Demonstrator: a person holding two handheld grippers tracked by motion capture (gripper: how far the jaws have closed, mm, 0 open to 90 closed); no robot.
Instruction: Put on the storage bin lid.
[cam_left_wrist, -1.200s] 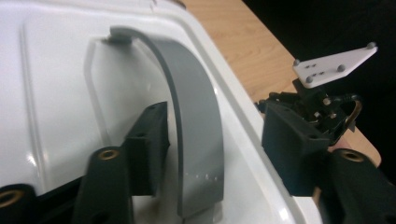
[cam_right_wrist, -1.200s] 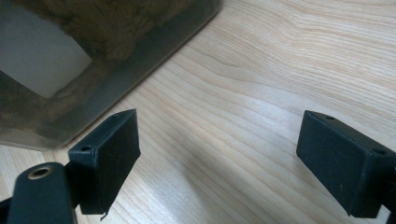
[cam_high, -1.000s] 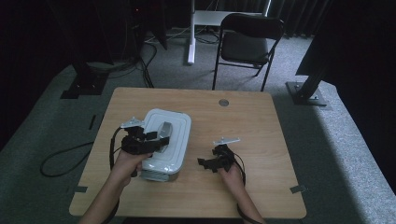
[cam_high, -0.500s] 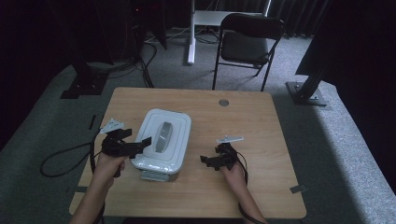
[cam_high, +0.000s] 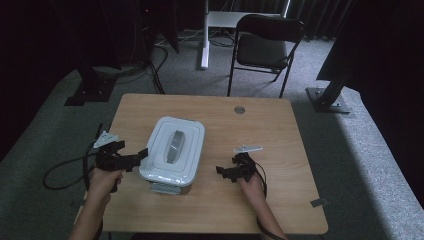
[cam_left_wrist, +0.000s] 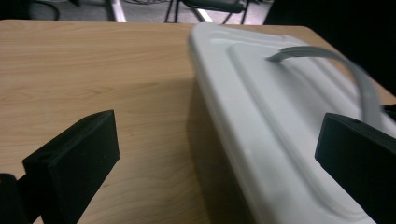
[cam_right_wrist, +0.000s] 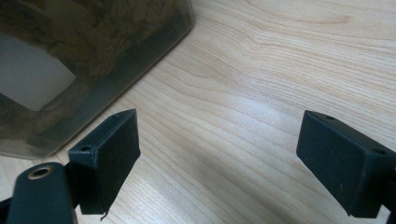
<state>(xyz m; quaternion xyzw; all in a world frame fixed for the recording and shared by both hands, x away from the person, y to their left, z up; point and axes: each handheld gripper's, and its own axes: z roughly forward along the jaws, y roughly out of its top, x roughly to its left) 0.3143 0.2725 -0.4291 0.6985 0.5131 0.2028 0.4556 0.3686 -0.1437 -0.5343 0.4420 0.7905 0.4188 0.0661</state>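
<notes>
Pale wood grain spreads under both my claws on the square table (cam_high: 260, 125). From the high view, the white rectangular plastic box with its grey handled lid (cam_high: 172, 152) sits between them, my left claw (cam_high: 137, 156) just beside its long wall, my right claw (cam_high: 224, 172) well apart on bare wood. Along my left claw (cam_left_wrist: 205, 154), the jaws have just been opening and stand wide, nothing between them; the smooth lid runs past the right one. My right claw (cam_right_wrist: 219, 163) gapes wide too, empty, with the box's translucent wall (cam_right_wrist: 84, 70) up ahead to its left, ready, I judge, to steady it.
</notes>
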